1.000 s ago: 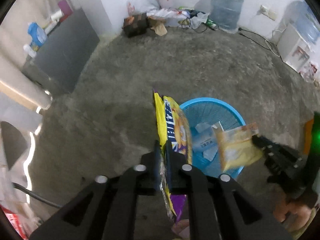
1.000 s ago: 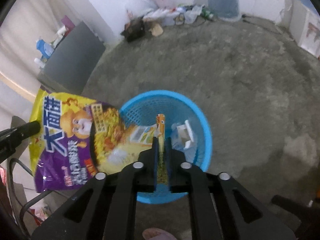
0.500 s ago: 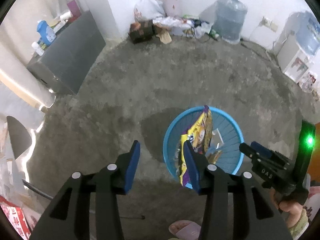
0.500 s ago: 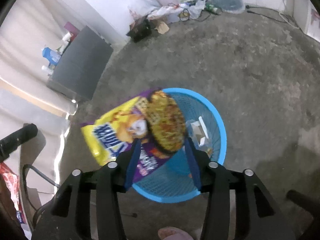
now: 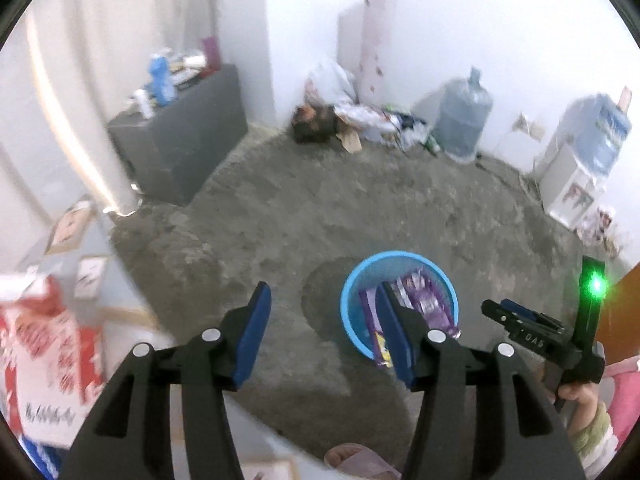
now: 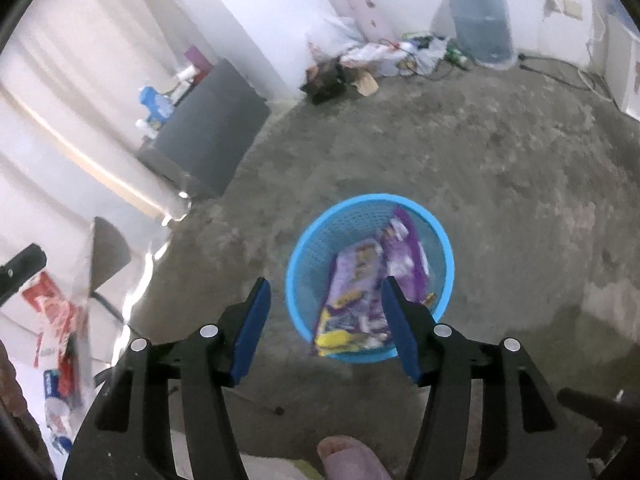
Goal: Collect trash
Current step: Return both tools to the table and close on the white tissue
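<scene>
A blue plastic basket stands on the concrete floor below both grippers. A purple and yellow snack bag lies inside it, and in the right wrist view the bag fills most of the basket. My left gripper hangs high and to the left of the basket, its jaws opening with nothing between them. My right gripper is above the basket's near rim, jaws also opening and empty. It shows from the side in the left wrist view.
A grey cabinet with bottles on top stands at the left wall. Bags and litter, a water jug and a dispenser line the far wall. A red and white bag is close on the left. A foot is near the bottom edge.
Both grippers let go of their wrappers, which dropped into the basket. Both rose, and the left one swung away to the left of the basket.
</scene>
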